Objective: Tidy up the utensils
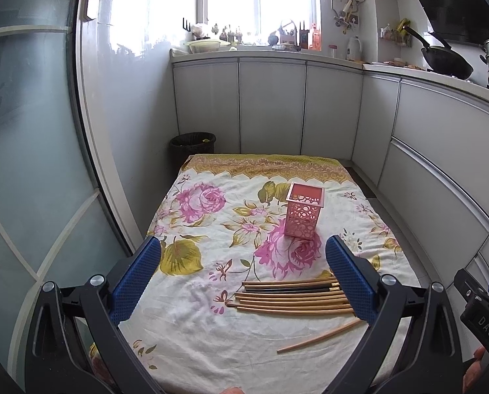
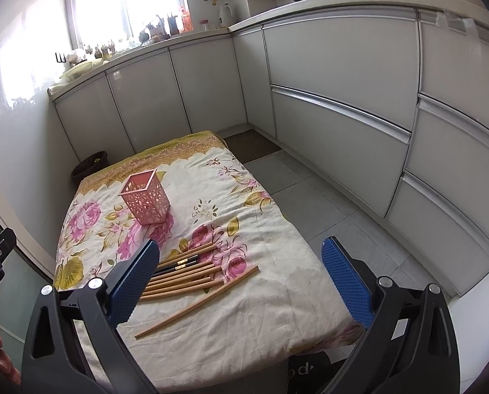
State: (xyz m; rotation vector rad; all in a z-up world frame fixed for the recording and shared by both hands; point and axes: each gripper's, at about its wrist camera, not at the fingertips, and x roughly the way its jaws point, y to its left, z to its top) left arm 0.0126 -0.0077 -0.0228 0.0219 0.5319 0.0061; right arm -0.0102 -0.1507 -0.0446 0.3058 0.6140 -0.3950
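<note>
A pink perforated holder [image 1: 304, 210] stands upright on a floral-clothed table [image 1: 211, 335]; it also shows in the right wrist view [image 2: 145, 201]. Several wooden chopsticks and a dark pair lie in a bundle [image 1: 293, 297] in front of it, seen too in the right wrist view [image 2: 185, 274]. One chopstick [image 1: 320, 336] lies apart, nearer me, also visible in the right wrist view [image 2: 198, 303]. My left gripper [image 1: 244, 275] is open and empty above the cloth, left of the bundle. My right gripper [image 2: 241, 279] is open and empty above the bundle's right end.
A black waste bin [image 1: 192, 146] stands beyond the table's far left corner. White cabinets [image 2: 339, 98] run along the back and right. The tiled floor [image 2: 310, 203] lies right of the table. A glass door [image 1: 31, 164] is at the left.
</note>
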